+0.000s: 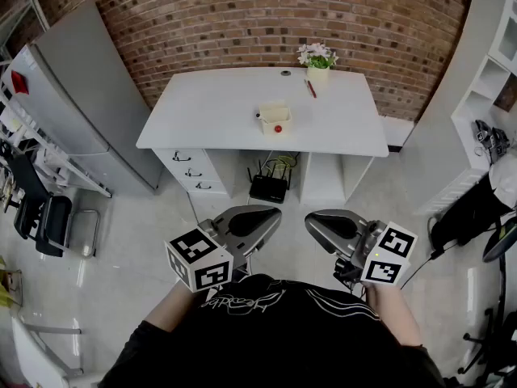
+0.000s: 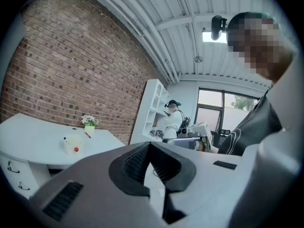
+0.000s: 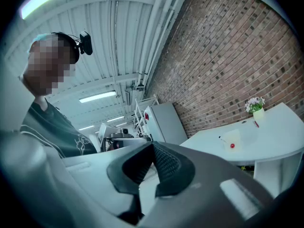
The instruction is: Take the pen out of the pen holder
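Observation:
The pen holder (image 1: pixel 275 120) is a small cream box with a red dot, standing mid-desk on the white desk (image 1: pixel 210 107) against the brick wall. A thin dark pen (image 3: pixel 221 138) sticks out of its side. A red pen (image 1: pixel 310 88) lies on the desk beside a flower pot (image 1: pixel 317 61). Both grippers are held close to my body, far from the desk, tips turned toward each other. The left gripper (image 1: pixel 265 215) is shut with nothing in it. The right gripper (image 1: pixel 317 221) is also shut and empty. The holder (image 2: pixel 71 144) shows small in the left gripper view.
Drawers (image 1: pixel 190 172) sit under the desk's left side, with a black router (image 1: pixel 268 187) on the floor beneath. A grey cabinet (image 1: pixel 81 95) stands at the left and white shelving (image 1: pixel 489 87) at the right. Black chairs (image 1: pixel 40 212) are at the far left. Another person (image 2: pixel 172 120) stands by the shelving.

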The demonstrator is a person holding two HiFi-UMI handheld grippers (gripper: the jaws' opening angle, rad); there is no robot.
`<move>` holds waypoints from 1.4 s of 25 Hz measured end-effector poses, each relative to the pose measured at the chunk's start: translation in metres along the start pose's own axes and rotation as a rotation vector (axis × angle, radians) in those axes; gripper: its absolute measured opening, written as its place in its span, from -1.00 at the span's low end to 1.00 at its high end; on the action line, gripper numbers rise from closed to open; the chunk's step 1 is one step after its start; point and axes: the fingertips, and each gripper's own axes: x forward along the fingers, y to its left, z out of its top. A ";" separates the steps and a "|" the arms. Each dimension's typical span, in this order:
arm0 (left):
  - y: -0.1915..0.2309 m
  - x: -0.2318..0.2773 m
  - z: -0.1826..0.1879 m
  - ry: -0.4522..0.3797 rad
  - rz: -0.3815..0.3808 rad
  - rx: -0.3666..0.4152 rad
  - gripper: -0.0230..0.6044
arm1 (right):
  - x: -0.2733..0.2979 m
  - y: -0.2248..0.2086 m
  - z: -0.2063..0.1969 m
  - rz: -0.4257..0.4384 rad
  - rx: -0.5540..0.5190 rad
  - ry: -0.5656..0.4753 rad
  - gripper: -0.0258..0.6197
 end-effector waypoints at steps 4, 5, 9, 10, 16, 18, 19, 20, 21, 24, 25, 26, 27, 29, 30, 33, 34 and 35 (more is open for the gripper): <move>-0.001 -0.003 -0.001 -0.005 0.003 -0.005 -0.92 | 0.001 0.002 0.000 -0.001 -0.001 0.000 -0.91; -0.002 -0.003 -0.001 -0.006 0.004 -0.005 -0.92 | 0.001 0.003 0.000 -0.001 0.000 0.000 -0.91; -0.003 0.000 -0.001 -0.007 0.001 -0.008 -0.92 | -0.001 0.000 -0.001 -0.005 0.019 -0.002 -0.91; -0.003 0.001 -0.002 -0.007 -0.001 -0.010 -0.92 | -0.001 -0.001 -0.001 -0.008 0.027 -0.003 -0.91; -0.001 0.002 -0.008 0.005 0.003 -0.026 -0.92 | -0.001 -0.008 -0.008 -0.021 0.069 -0.009 -0.91; 0.001 0.003 -0.009 0.013 0.007 -0.027 -0.92 | 0.000 -0.010 -0.009 -0.022 0.076 -0.013 -0.91; 0.002 0.004 -0.009 0.016 0.010 -0.028 -0.92 | -0.001 -0.011 -0.009 -0.023 0.079 -0.015 -0.91; 0.003 0.006 -0.010 0.017 0.011 -0.029 -0.92 | -0.002 -0.013 -0.010 -0.025 0.082 -0.017 -0.91; 0.004 0.007 -0.010 0.017 0.012 -0.031 -0.92 | -0.003 -0.015 -0.010 -0.027 0.085 -0.019 -0.91; 0.010 0.011 -0.009 0.017 0.013 -0.039 -0.92 | -0.003 -0.021 -0.011 -0.036 0.092 -0.019 -0.91; 0.012 0.013 -0.009 0.018 0.011 -0.043 -0.92 | -0.002 -0.023 -0.011 -0.039 0.093 -0.020 -0.91; 0.014 0.014 -0.009 0.019 0.008 -0.045 -0.92 | -0.001 -0.025 -0.011 -0.043 0.093 -0.021 -0.91; 0.017 0.016 -0.009 0.021 0.004 -0.047 -0.92 | 0.000 -0.028 -0.010 -0.047 0.094 -0.022 -0.91; 0.023 0.020 -0.009 0.025 -0.004 -0.053 -0.92 | 0.002 -0.034 -0.008 -0.056 0.095 -0.022 -0.91; 0.027 0.022 -0.009 0.027 -0.008 -0.056 -0.92 | 0.004 -0.037 -0.007 -0.060 0.096 -0.021 -0.91; 0.040 0.032 -0.008 0.042 -0.014 -0.066 -0.92 | 0.009 -0.051 -0.005 -0.070 0.105 -0.015 -0.91; 0.045 0.037 -0.008 0.047 -0.016 -0.070 -0.92 | 0.010 -0.056 -0.004 -0.073 0.108 -0.012 -0.91; 0.050 0.041 -0.008 0.052 -0.018 -0.074 -0.92 | 0.012 -0.062 -0.004 -0.077 0.111 -0.010 -0.91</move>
